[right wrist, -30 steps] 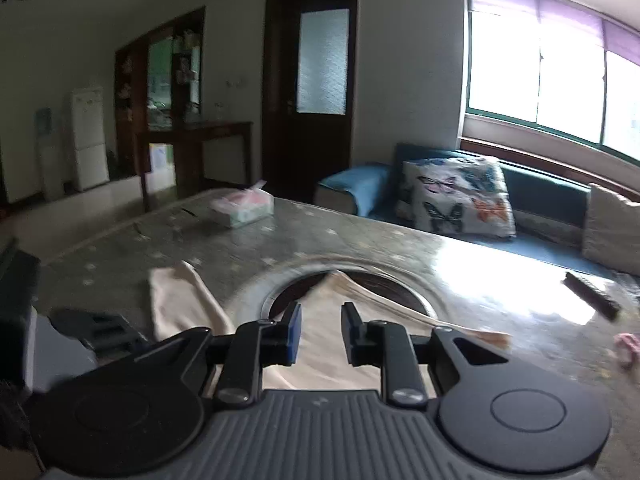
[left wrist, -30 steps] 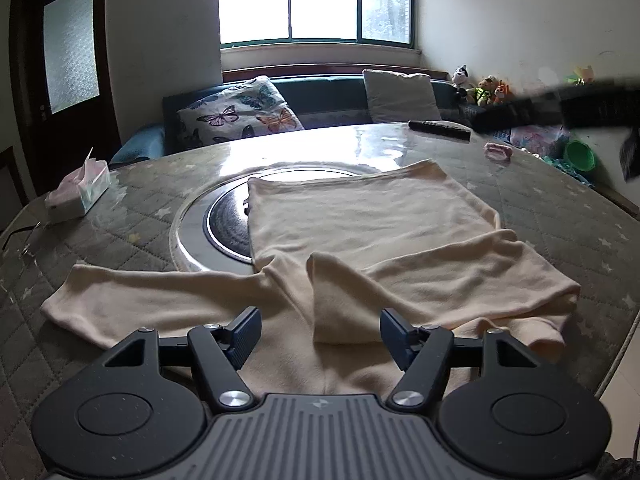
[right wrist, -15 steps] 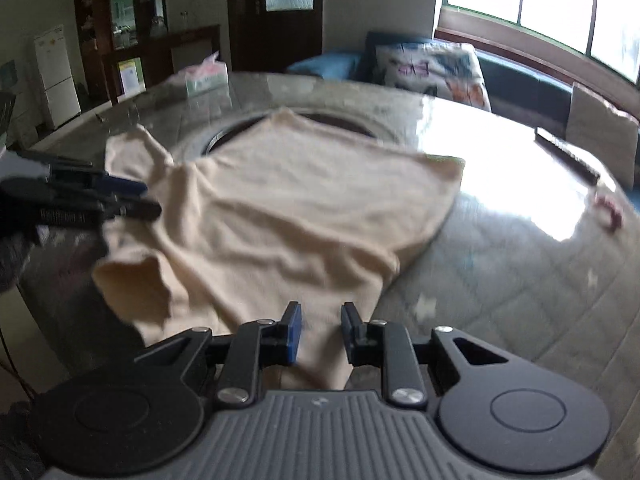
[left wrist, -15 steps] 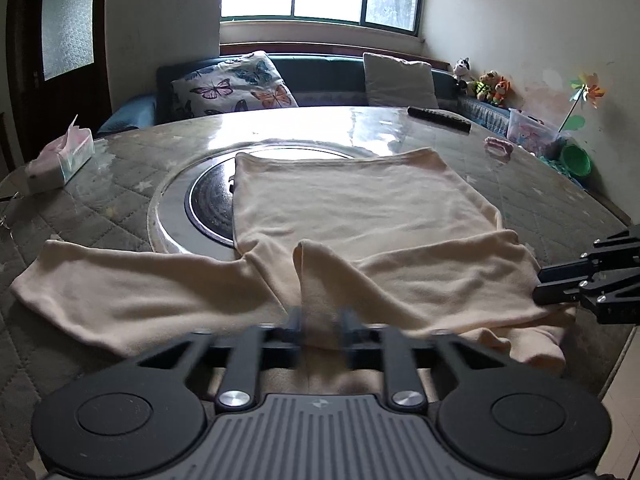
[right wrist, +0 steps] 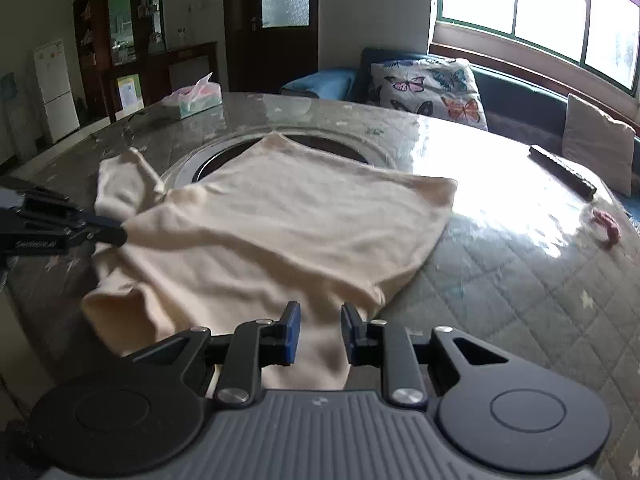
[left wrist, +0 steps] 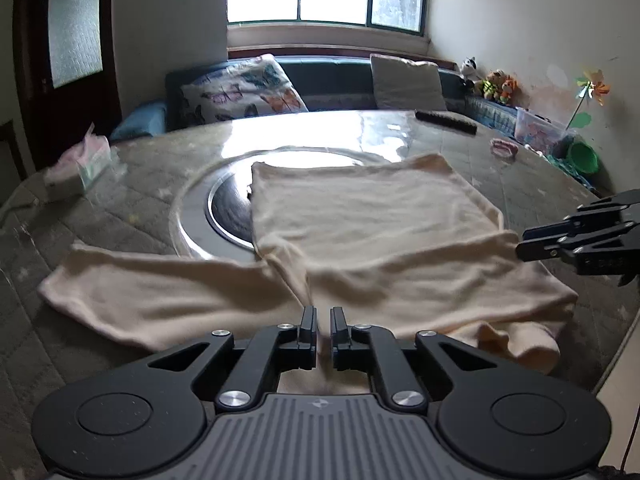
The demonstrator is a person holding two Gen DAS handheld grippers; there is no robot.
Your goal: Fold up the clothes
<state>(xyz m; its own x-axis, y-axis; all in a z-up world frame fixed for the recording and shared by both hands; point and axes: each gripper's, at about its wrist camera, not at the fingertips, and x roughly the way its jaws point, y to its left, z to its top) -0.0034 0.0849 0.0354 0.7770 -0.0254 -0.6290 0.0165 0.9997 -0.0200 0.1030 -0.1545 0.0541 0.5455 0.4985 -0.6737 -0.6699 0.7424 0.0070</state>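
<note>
From the left wrist view we see the cream shirt (left wrist: 372, 232) spread flat on the round table (left wrist: 120, 220), its body partly covering the dark round inset (left wrist: 224, 216) at the table's centre. One sleeve reaches out to the left, the other is folded in across the near right of the body. Our left gripper (left wrist: 323, 322) sits at the near edge of the shirt, its tongs drawn together on a ridge of cloth pinched up between them. At the far right, our right gripper (left wrist: 524, 246) comes in from the side, level with the shirt's right edge. A tissue box (left wrist: 80, 168) stands far left, and a remote (left wrist: 446, 121) lies on the far side.

From the right wrist view the shirt (right wrist: 280, 240) lies ahead and to the left. Our right gripper (right wrist: 319, 330) hovers over the shirt's near edge, its blue-padded tongs a little apart, with cloth showing between them but not gripped. At the left, the left gripper (right wrist: 120, 234) nips the cloth at its tip. A small pink item (right wrist: 608, 227) lies on the table to the right.
</note>
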